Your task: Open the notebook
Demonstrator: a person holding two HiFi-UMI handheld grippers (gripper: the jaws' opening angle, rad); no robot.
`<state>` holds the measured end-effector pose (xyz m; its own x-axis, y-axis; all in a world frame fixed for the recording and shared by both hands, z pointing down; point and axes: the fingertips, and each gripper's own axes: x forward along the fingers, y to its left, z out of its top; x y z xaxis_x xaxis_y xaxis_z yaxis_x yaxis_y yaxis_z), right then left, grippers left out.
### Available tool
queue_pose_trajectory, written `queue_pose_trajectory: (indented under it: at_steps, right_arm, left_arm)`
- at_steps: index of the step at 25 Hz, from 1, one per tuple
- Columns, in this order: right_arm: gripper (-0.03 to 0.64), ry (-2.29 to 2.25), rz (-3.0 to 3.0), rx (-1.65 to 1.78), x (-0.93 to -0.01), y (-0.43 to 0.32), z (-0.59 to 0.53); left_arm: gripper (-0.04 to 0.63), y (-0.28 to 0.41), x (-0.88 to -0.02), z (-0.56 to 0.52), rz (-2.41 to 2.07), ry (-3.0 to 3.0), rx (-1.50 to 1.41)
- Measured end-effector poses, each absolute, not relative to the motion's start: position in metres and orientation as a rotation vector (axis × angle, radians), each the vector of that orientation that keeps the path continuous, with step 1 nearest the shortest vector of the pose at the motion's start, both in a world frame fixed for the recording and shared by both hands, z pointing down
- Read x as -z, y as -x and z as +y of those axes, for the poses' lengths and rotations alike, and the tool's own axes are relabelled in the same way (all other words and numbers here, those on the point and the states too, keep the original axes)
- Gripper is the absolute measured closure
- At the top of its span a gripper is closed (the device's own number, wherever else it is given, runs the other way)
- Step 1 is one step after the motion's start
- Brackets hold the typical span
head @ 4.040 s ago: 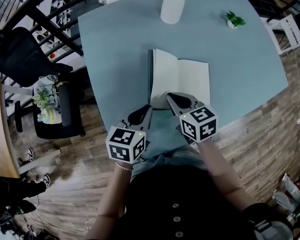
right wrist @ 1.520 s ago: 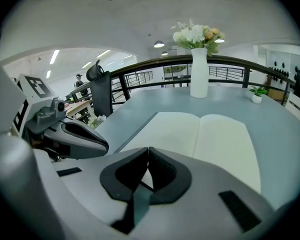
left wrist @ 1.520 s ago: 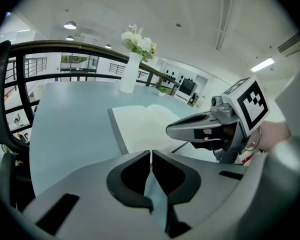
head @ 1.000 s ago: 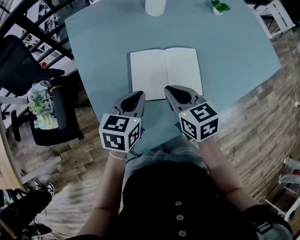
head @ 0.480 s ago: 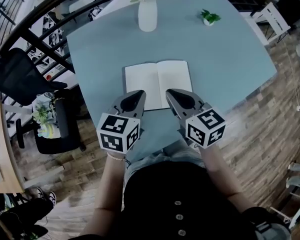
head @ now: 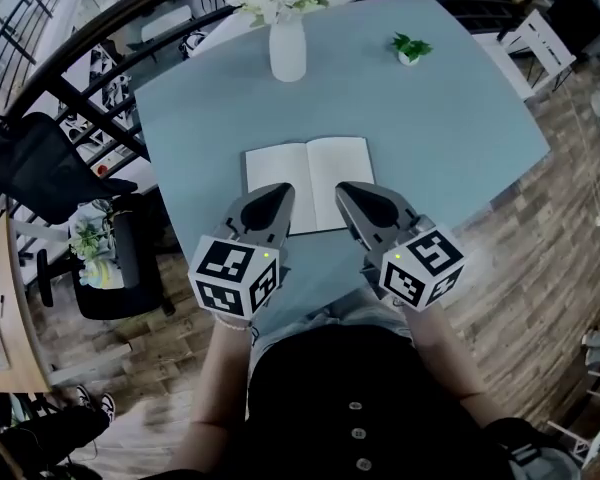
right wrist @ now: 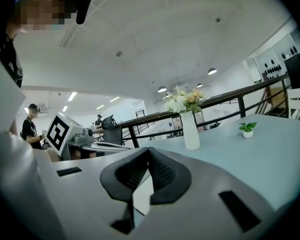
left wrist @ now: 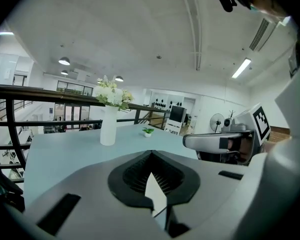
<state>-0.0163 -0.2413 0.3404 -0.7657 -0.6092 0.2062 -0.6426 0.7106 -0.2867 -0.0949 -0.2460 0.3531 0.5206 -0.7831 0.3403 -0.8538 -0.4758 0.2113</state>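
Notebook (head: 308, 183) lies open flat on the tabletop (head: 460, 118); my left hand-held gripper (head: 277, 194) and right hand-held gripper (head: 350, 194), clenched empty, hover clear, opening apparently complete.

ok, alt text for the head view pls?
An open notebook lies flat on a blue-grey table, blank pages up. The left tongs and right tongs, both shut and empty, hover at its near edge; a white vase of flowers and a potted plant stand beyond.
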Motion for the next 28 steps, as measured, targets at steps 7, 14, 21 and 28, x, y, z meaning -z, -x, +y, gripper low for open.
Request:
queue_pose_trajectory:
  at_steps: [7,14,21,28]
  right_arm:
    - [0.611,-1.025,-2.846,-0.476,-0.328,0.014,-0.238]
    - [0.612,-0.995,-2.841,-0.488,-0.335,0.015,-0.23]
    - [0.611,-0.964,-2.818,-0.531,-0.345,0.018,-0.223]
    - [0.611,-0.931,-2.795,-0.557,-0.354,0.021,-0.214]
  left_arm:
    - [0.578,0.085,-0.351,-0.238,-1.357,-2.418,-0.259]
    - [0.578,0.077,-0.365,-0.229,-1.343,-2.396,-0.316]
    - [0.578,0.077,-0.379,-0.221,-1.328,-2.364,-0.372]
    - [0.578,0.078,-0.389,-0.213,-1.314,-2.338,-0.392]
